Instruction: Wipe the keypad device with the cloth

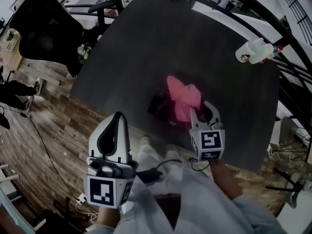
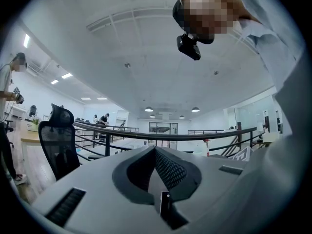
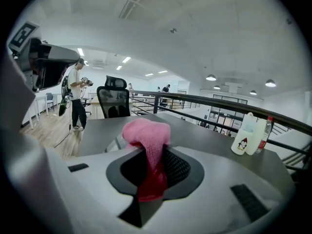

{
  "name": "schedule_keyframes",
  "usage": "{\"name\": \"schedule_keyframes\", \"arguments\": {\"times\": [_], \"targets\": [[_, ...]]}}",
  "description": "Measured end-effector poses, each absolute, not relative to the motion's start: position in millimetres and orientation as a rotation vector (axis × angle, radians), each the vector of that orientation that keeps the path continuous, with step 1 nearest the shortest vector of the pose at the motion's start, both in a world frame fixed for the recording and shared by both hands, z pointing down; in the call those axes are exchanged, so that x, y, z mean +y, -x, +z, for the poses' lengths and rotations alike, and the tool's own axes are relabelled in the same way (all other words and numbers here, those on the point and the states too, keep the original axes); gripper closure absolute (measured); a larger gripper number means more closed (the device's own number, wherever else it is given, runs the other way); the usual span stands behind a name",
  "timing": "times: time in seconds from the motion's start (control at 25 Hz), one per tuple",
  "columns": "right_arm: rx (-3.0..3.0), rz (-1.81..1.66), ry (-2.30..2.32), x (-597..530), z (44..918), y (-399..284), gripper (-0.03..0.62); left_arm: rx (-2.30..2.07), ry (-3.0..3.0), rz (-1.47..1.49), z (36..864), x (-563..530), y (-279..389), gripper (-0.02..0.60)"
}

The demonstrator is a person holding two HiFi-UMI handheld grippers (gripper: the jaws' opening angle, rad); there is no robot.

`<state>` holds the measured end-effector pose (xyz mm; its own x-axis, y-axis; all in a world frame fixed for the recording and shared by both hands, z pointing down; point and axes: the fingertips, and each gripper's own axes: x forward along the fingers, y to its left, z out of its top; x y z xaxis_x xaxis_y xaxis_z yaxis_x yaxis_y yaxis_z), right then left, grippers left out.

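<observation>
Right hand-held gripper (image 1: 201, 108): clamped on one end of the pink cloth (image 1: 184, 97). I grip it by an end so the loose bulk bunches ahead of the jaws and does the rubbing.

Cloth: heaped in the middle of the frame in the head view, draped over the keypad device (image 1: 157, 105).

Keypad device: lies flat on the dark bench (image 1: 195, 43), near the bench's lower edge in the frame. Only its dark left part shows past the cloth, so I cannot tell how much is wiped.

Left hand-held gripper (image 1: 117, 123): jaws together with nothing between them. I hold it at the lower left, off the bench and over the wooden floor, so it stays out of the wiping path.

Bottle (image 1: 253, 51): white, at the upper right of the bench, well apart from the cloth and not in my way.

Step, as I judge it: the wipe itself, with the cloth on the device.
</observation>
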<state>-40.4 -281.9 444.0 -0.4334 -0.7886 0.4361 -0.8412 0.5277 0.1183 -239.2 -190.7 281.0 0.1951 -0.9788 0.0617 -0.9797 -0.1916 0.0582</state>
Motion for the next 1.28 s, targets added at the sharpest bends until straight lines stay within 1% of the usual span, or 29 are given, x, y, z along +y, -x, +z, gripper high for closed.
{"name": "schedule_keyframes", "arguments": {"times": [0.24, 0.52, 1.28], "targets": [[-2.251, 0.255, -1.423, -270, 455, 7, 0.522, -1.882, -2.414, 0.016, 281, -198, 224, 0.578], [-2.189, 0.363, -1.452, -253, 484, -7, 0.522, -1.835, -2.447, 0.024, 282, -203, 215, 0.578], [-2.06, 0.597, -1.424, -199, 542, 0, 0.522, -1.715, -2.521, 0.055, 289, -214, 212, 0.578]]}}
